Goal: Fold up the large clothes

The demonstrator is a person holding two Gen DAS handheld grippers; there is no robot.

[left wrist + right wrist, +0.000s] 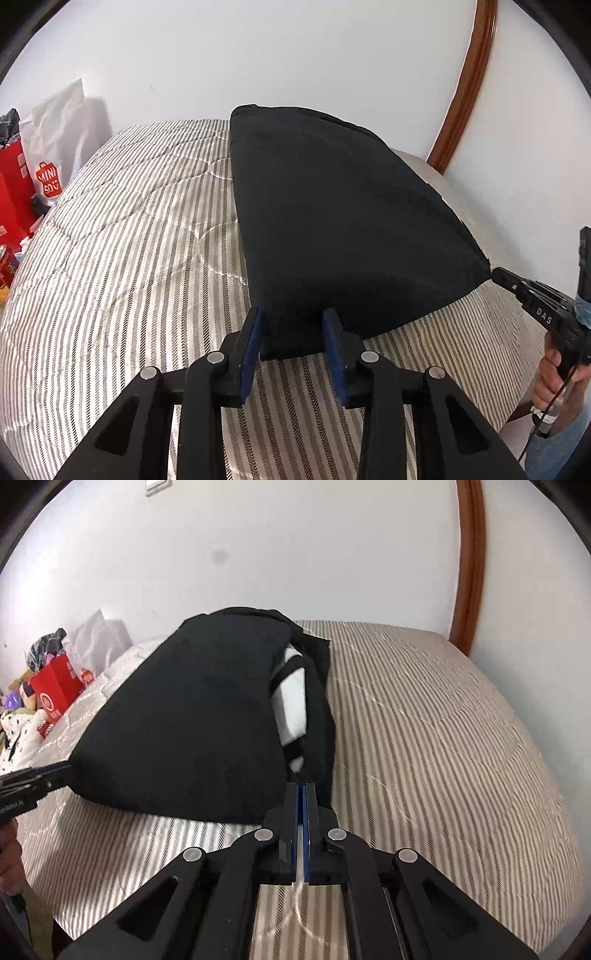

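Black garment [332,221] lies folded on the striped bed cover [129,240], right of the bed's middle, its near edge raised. Left gripper [293,339], jaws partly apart, has the garment's near left corner between its blue pads [251,350], and they look pressed on it. Right gripper [300,812], jaws fully together, pinches the near right corner. White lining [291,701] shows along the right side. Red shopping bag [13,192] stands far left, beside the bed.
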